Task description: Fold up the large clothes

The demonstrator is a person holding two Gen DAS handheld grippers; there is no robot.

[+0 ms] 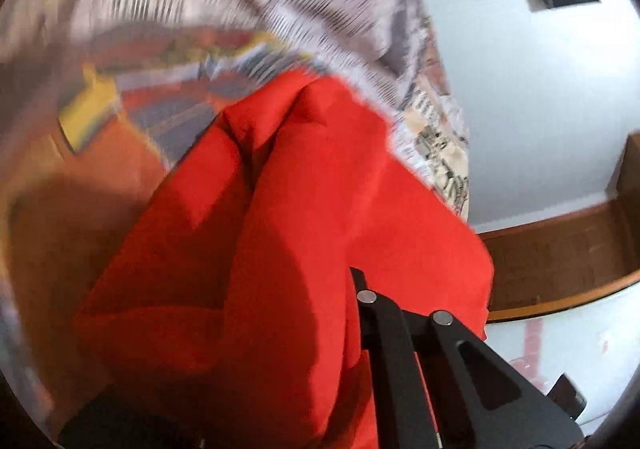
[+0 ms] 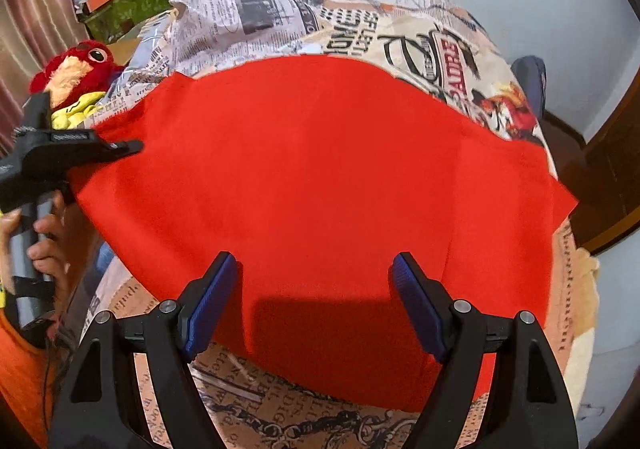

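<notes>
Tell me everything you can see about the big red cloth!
The red cloth is plain bright red fabric, soft-looking, with no print. It lies spread wide over the newspaper-print bedspread, mostly flat with a few gentle creases. At its left edge the left gripper pinches it, bunching it into raised folds in that gripper's own view. The right gripper hovers open above its near edge.
</notes>
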